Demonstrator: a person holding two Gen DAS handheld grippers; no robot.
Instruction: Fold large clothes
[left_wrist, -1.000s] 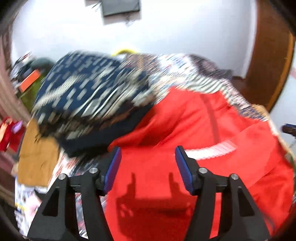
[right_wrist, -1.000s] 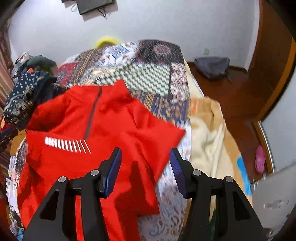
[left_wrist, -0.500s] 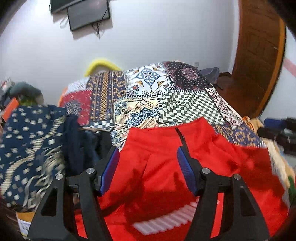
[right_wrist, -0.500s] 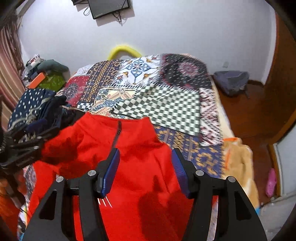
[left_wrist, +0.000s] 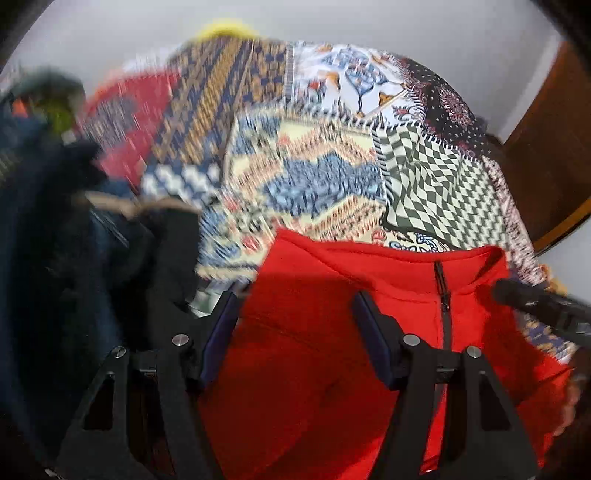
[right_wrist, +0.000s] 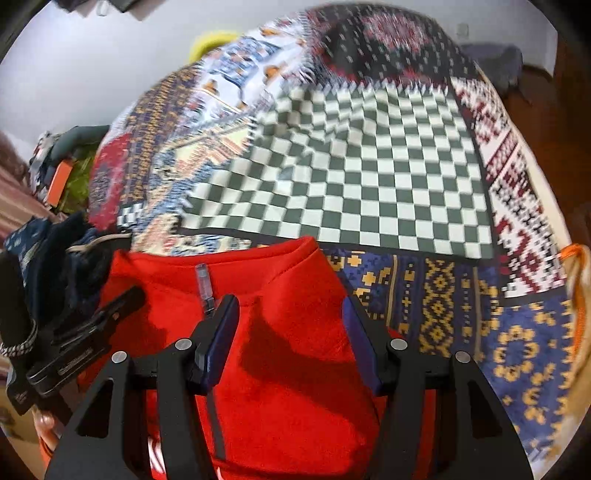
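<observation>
A bed covered by a patchwork quilt (right_wrist: 369, 166) of checked, floral and geometric panels fills most of the view, with a plain white wall (left_wrist: 110, 37) behind its head end and dark wooden flooring (right_wrist: 554, 122) along its right edge. A bright red zip-neck fleece top (left_wrist: 314, 332) lies flat on the near part of the quilt, collar toward the head end. Dark navy patterned clothes (left_wrist: 55, 240) are heaped at the bed's left edge. The left gripper (left_wrist: 295, 314) hangs over the top's left shoulder, jaws parted and empty. The right gripper (right_wrist: 291, 317) hangs over the right shoulder, its jaws having just widened, nothing between them.
</observation>
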